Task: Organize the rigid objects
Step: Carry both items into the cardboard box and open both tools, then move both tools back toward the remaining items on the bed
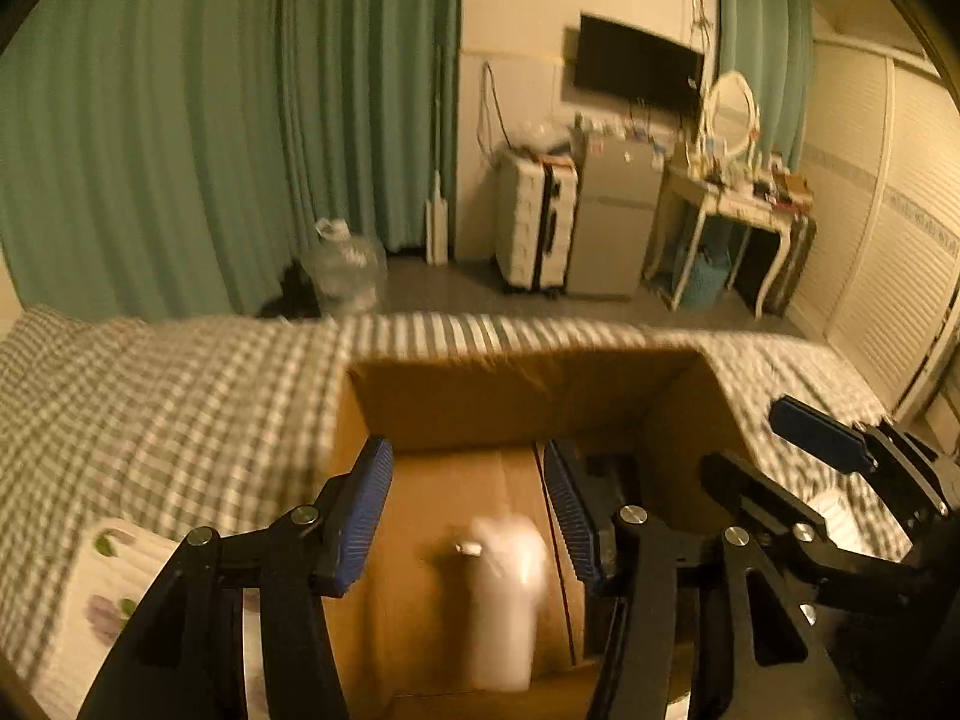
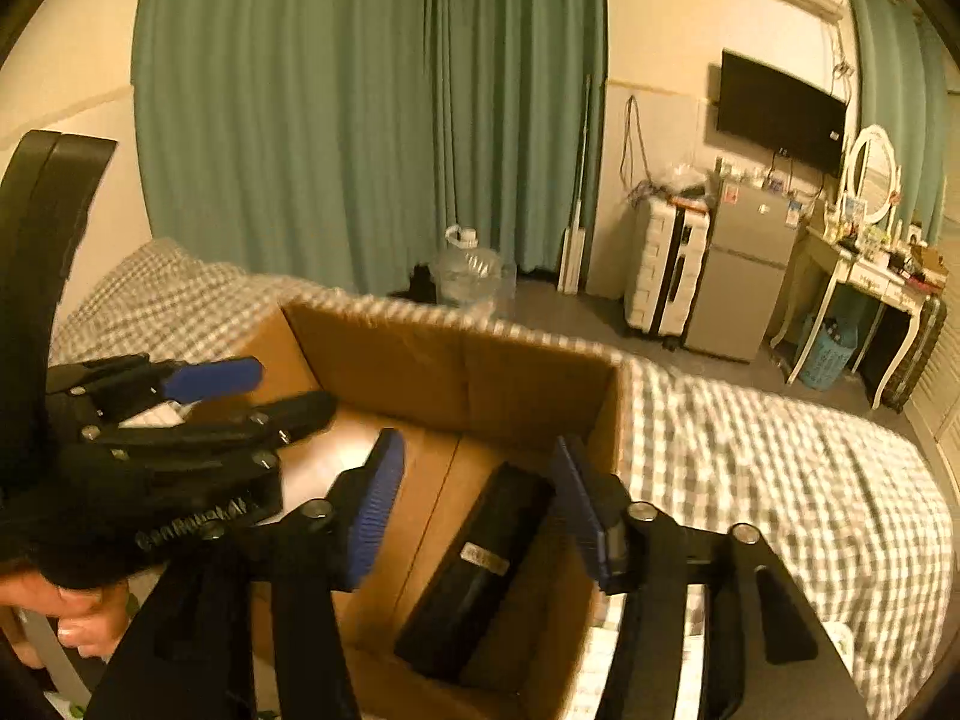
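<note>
In the lower middle of both views sits an open cardboard box point(image 1: 522, 402) on a checked bedspread point(image 1: 180, 396), and that's where all the action is. The left gripper point(image 1: 468, 516) hangs right over the box with its blue pads spread wide apart and nothing between them. Below it there's a pale bottle-ish thing point(image 1: 507, 594), so blurred I honestly can't say whether it's lying on the box floor or dropping into it. The right gripper point(image 2: 474, 504) is also spread wide and empty, parked over the right half of the box where a long black case point(image 2: 480, 564) already lies slanted against the floor and wall.

My guess is we're at the tail of a drop-off: both items are in the box and both tools are free. Next move probably calls for pulling back out and hunting for whatever else needs packing.

Hard to read: a white flowery thing point(image 1: 114, 588) at the lower left of the left view is cut off by the gripper arm, so no clue what it is. The box's near wall is mostly hidden too.
</note>
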Action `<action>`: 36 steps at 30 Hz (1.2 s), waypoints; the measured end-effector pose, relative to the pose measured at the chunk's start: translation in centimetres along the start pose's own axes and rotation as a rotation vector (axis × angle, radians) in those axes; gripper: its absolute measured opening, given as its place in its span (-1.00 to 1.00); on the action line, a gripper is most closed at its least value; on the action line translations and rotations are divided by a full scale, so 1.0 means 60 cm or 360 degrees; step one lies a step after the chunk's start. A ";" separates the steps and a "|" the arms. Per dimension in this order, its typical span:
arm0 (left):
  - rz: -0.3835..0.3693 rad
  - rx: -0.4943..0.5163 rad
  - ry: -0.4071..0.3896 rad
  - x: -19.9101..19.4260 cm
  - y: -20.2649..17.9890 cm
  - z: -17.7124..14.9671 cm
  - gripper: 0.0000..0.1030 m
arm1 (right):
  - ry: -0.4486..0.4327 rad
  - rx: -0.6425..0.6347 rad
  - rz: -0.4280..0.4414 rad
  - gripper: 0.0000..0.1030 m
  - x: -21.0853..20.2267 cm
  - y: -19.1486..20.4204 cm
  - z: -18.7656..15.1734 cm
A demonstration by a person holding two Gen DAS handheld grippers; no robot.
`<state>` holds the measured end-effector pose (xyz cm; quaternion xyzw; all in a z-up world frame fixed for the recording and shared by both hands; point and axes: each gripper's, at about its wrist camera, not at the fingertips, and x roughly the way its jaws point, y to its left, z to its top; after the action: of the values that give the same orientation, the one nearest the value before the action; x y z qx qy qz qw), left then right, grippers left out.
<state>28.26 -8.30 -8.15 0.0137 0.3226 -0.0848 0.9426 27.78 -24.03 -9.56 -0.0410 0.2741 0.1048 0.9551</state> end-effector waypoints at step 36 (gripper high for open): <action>0.0055 0.0065 -0.0587 -0.480 0.002 0.001 0.29 | -0.0516 -0.0043 -0.0239 1.00 -0.532 0.093 0.056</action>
<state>5.94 -3.81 9.48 0.0226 0.1422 -0.0763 0.9866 1.85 -23.82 10.18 -0.0567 0.1113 0.0423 0.9913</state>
